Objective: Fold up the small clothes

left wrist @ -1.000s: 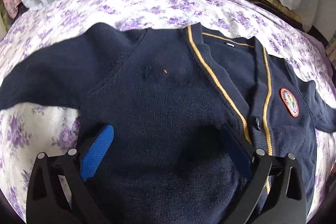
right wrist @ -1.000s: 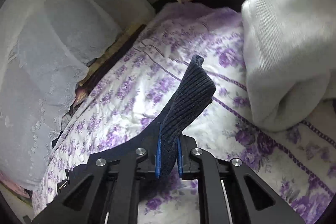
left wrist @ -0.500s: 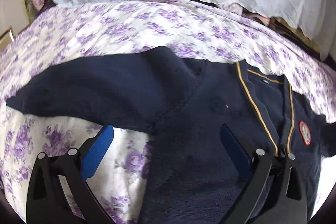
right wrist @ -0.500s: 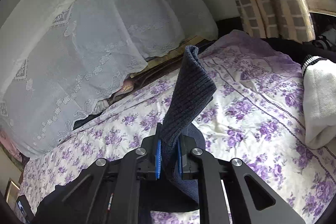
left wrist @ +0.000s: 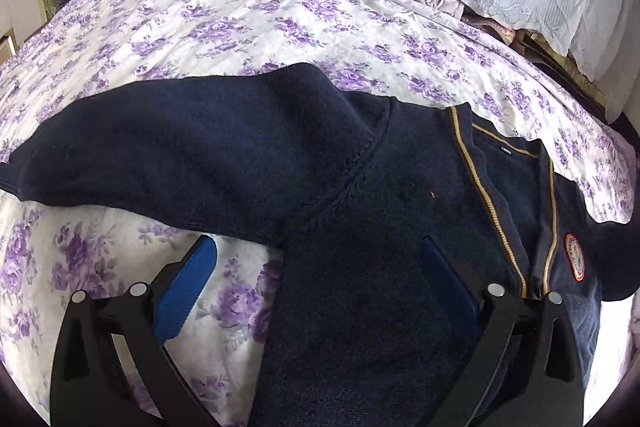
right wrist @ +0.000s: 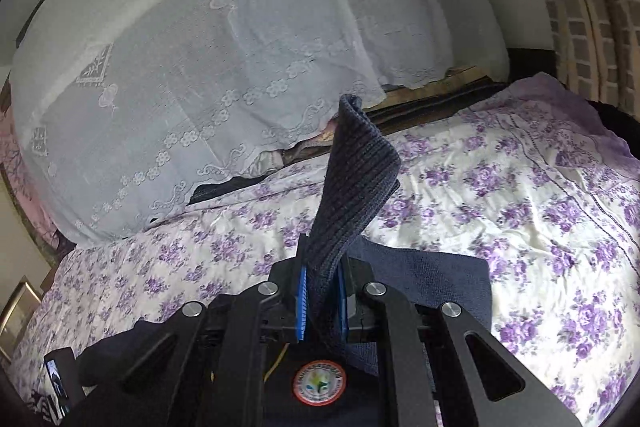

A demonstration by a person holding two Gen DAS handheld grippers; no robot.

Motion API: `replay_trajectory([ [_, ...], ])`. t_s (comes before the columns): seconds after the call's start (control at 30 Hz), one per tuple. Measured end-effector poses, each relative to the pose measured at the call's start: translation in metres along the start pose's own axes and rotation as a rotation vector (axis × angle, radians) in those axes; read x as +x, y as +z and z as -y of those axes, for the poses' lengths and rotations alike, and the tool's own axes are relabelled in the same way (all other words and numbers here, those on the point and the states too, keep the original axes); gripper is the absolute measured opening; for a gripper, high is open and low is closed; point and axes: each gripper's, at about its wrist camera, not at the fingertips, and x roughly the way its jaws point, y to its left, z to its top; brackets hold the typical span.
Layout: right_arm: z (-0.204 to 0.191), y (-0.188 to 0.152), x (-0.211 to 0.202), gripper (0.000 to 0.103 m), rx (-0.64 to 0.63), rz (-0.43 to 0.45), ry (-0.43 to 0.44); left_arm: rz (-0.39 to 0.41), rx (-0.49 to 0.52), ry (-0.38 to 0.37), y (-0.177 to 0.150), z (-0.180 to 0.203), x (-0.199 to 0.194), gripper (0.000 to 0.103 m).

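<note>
The left tool (left wrist: 316, 291) is held low and level, its jaws spread wide, blue pads (left wrist: 186, 283) well apart and gripping nothing. The right tool (right wrist: 322, 301) has its jaws closed tight, blue pads clamped on a dark knitted cuff (right wrist: 352, 179)

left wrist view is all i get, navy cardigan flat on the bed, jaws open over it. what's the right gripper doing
Observer: The right gripper is shut on a ribbed cuff of the cardigan, which sticks up past its fingertips.
Operator: is it lifted or lying down
Observer: Lifted; the cuff stands above the floral bedsheet with nothing supporting its tip.
Operator: where is it relative to the badge
Observer: The round badge sits directly below the right gripper in its view, so the sleeve is held over the chest.
</note>
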Motion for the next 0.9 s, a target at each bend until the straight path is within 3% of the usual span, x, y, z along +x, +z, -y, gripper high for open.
replay_trajectory([
  [0.23, -0.043, -0.024, 0.027, 0.012, -0.077, -0.074, 0.058, -0.003, 0.005, -0.018, 0.002, 0.005, 0.001, 0.099],
  [0.37, -0.06, -0.044, 0.044, 0.013, -0.113, -0.143, 0.091, -0.005, -0.016, -0.148, 0.006, 0.009, -0.006, 0.099],
  [0.47, -0.074, -0.067, 0.07, 0.014, -0.18, -0.246, 0.107, -0.016, 0.002, -0.231, 0.007, 0.017, -0.007, 0.099],
  [0.6, -0.074, -0.111, 0.115, 0.018, -0.23, -0.493, 0.134, -0.074, 0.015, -0.283, 0.005, 0.029, 0.007, 0.099],
  [0.67, -0.072, -0.114, 0.108, 0.02, -0.247, -0.469, 0.16, -0.081, 0.021, -0.279, 0.006, 0.032, 0.01, 0.099],
  [0.7, -0.069, -0.111, 0.102, 0.03, -0.238, -0.467, 0.175, -0.081, 0.028, -0.281, 0.007, 0.034, 0.01, 0.099],
  [0.77, -0.063, -0.102, 0.084, 0.039, -0.247, -0.444, 0.199, -0.089, 0.037, -0.304, 0.01, 0.039, 0.01, 0.099],
  [0.9, -0.033, -0.078, 0.033, 0.041, -0.305, -0.315, 0.226, -0.129, 0.019, -0.382, 0.021, 0.049, 0.011, 0.099],
])
